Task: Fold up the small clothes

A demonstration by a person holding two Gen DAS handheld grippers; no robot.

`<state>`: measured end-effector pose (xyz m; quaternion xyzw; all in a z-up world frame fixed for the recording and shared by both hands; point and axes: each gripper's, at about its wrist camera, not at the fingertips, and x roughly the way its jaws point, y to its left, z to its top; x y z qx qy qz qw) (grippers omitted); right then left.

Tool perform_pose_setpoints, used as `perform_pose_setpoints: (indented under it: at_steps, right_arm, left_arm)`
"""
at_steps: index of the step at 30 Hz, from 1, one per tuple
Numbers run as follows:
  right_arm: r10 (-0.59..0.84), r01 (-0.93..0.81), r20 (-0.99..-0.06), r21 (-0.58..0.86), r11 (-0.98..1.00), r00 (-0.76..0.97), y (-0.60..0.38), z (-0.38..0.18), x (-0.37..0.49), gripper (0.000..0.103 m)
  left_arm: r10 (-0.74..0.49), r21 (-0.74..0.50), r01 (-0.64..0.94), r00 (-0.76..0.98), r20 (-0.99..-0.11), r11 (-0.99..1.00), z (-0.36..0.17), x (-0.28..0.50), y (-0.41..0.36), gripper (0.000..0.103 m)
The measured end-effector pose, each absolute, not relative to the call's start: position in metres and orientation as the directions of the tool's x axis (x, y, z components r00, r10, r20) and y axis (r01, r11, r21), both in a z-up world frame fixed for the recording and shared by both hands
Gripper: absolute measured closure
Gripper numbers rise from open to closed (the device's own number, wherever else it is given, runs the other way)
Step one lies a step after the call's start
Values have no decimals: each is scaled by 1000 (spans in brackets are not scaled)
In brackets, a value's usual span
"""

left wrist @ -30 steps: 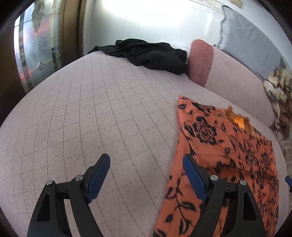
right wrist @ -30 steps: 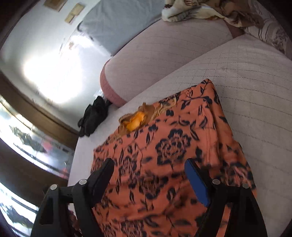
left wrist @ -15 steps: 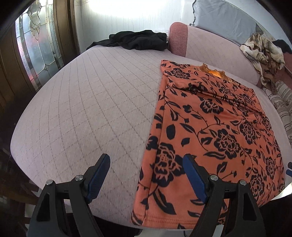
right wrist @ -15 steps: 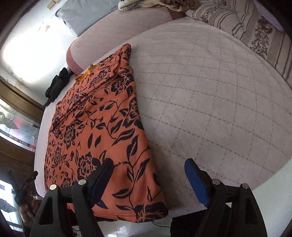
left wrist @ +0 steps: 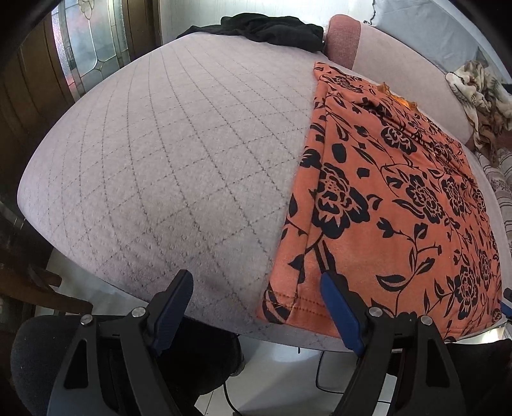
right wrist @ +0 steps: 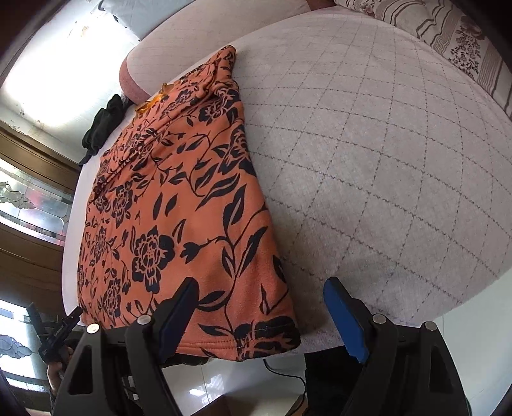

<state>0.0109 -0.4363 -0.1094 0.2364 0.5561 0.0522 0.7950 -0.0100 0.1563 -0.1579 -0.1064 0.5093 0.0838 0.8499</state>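
A: where's the orange top (left wrist: 393,204)?
B: flat on the quilted bed (left wrist: 166,153), hem at the near edge. Left gripper (left wrist: 256,307) and right gripper (right wrist: 259,310) both spread wide over its hem corners, holding nothing.

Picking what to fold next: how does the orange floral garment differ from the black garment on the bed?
The orange floral garment is printed with black flowers; the black garment looks plain. The orange one lies spread flat, its hem at the near edge under both open grippers; the black one sits bunched in a heap at the far edge. Both rest on the quilted bed cover, neither gripped.
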Motion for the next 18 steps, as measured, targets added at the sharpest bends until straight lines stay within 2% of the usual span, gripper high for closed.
perform_pose_setpoints:
  at_steps: [9, 14, 17, 18]
  right_arm:
    - [375, 160, -856, 452, 878, 357, -426, -111, 5, 24]
    - [398, 159, -844, 475, 865, 359, -425, -111, 4, 24]
    - [396, 175, -845, 478, 861, 359, -429, -113, 4, 24]
    - [396, 182, -848, 477, 860, 352, -429, -114, 5, 24]
  left_arm:
    - [-6, -136, -264, 440, -898, 955, -168, -9, 162, 21]
    - [-67, -181, -214, 452, -889, 960, -163, -17, 155, 21]
    - [-62, -159, -189, 438, -897, 969, -167, -12, 146, 21]
    - [-54, -148, -185, 436, -898, 972, -167, -11, 144, 25]
